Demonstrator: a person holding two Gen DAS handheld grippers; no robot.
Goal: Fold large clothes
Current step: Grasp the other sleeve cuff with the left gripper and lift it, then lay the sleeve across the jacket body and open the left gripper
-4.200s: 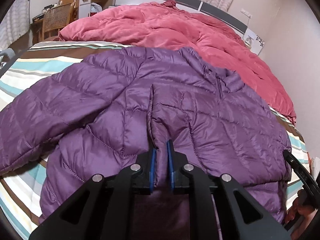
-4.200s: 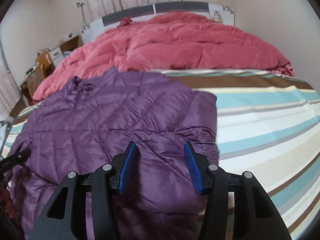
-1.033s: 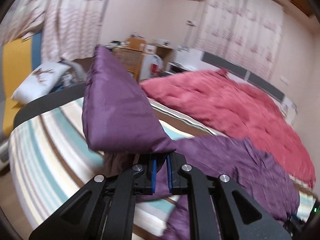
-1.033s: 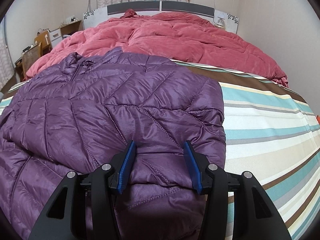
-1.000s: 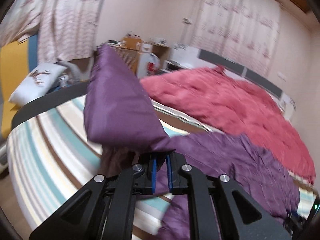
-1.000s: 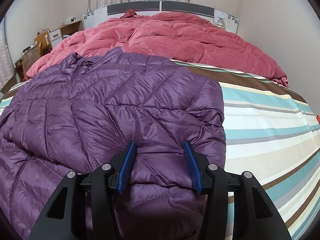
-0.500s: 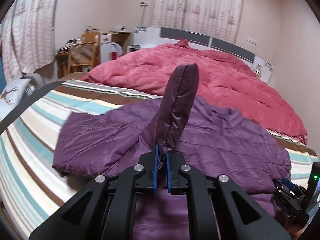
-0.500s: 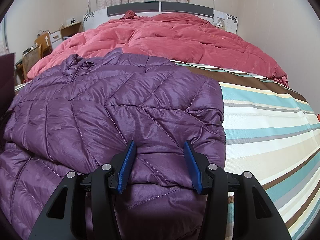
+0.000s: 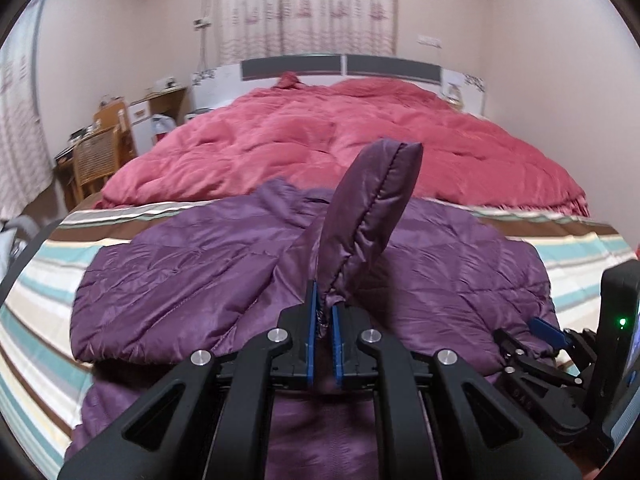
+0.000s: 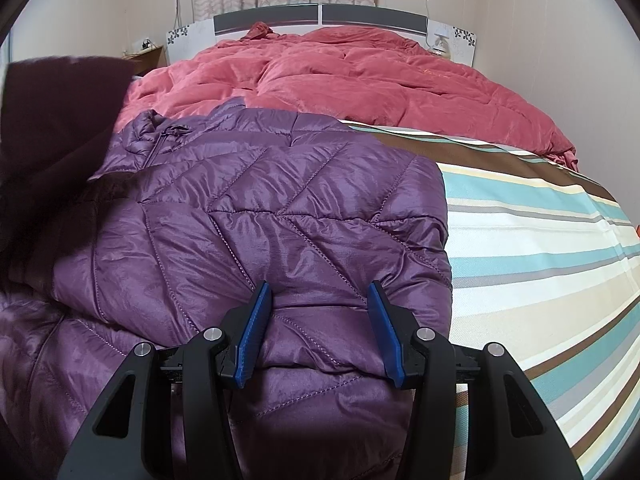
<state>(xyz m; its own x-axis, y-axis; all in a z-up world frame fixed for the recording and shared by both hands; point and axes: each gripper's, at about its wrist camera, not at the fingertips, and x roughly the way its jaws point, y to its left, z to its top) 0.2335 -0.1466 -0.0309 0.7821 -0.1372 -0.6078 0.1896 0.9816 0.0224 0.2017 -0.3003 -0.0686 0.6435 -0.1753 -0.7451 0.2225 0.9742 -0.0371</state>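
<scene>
A purple quilted down jacket (image 9: 192,276) lies spread on the striped bed sheet (image 9: 36,292); it also fills the right wrist view (image 10: 256,224). My left gripper (image 9: 323,312) is shut on the jacket's sleeve (image 9: 372,196), which stands up over the jacket's body, cuff end on top. The lifted sleeve shows as a dark shape at the left of the right wrist view (image 10: 52,120). My right gripper (image 10: 316,308) is open, low over the jacket's right lower part, its jaws either side of a fold without pinching it. It also shows at the right edge of the left wrist view (image 9: 540,344).
A crumpled red duvet (image 9: 328,140) covers the far half of the bed, against the headboard (image 9: 344,66). A wooden chair and desk (image 9: 96,156) stand left of the bed. Bare striped sheet (image 10: 540,248) lies to the right of the jacket.
My left gripper has swung the held sleeve from the left side of the bed in over the jacket's body. The right gripper has stayed still and open.
</scene>
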